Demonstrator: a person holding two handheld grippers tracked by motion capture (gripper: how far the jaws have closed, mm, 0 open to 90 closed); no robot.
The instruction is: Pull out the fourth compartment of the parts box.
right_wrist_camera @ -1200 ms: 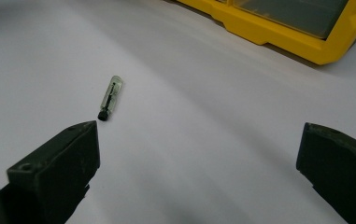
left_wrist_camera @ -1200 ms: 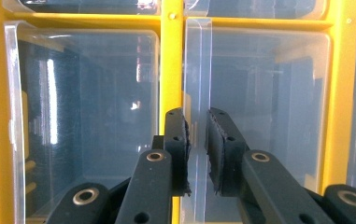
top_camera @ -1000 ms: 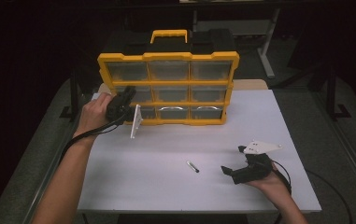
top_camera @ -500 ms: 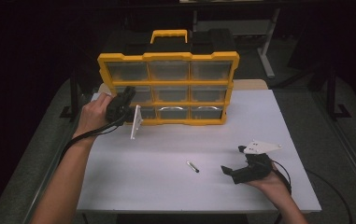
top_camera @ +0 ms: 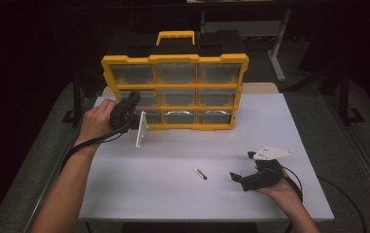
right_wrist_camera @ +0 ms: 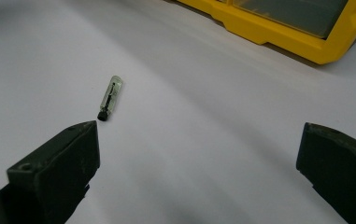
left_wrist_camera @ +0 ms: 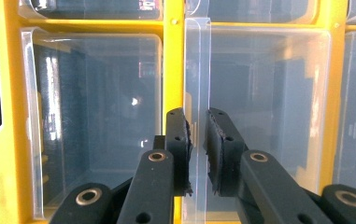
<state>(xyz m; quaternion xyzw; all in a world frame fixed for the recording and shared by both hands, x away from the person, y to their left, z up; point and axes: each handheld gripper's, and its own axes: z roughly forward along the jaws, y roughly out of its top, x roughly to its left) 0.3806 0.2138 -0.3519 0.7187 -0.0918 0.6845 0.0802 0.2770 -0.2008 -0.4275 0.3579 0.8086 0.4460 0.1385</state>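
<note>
Left gripper (left_wrist_camera: 198,140), at the lower-left drawers of the yellow organizer (top_camera: 175,59), is clamped on a clear drawer's pull tab (left_wrist_camera: 197,70). Right gripper (right_wrist_camera: 199,154) is held wide open and empty, with 1 small clear tube (right_wrist_camera: 109,98) lying before it, well in front of the organizer.

Left forearm reaches forward from bottom left, hand wrapped round left gripper (top_camera: 133,103), pointing forward and held raised; its fingers (left_wrist_camera: 178,140) nearly together, pinching a thin clear edge. Right hand (top_camera: 282,187) low at right, right gripper (right_wrist_camera: 199,163) aimed left, fingers spread wide, nothing between.
</note>
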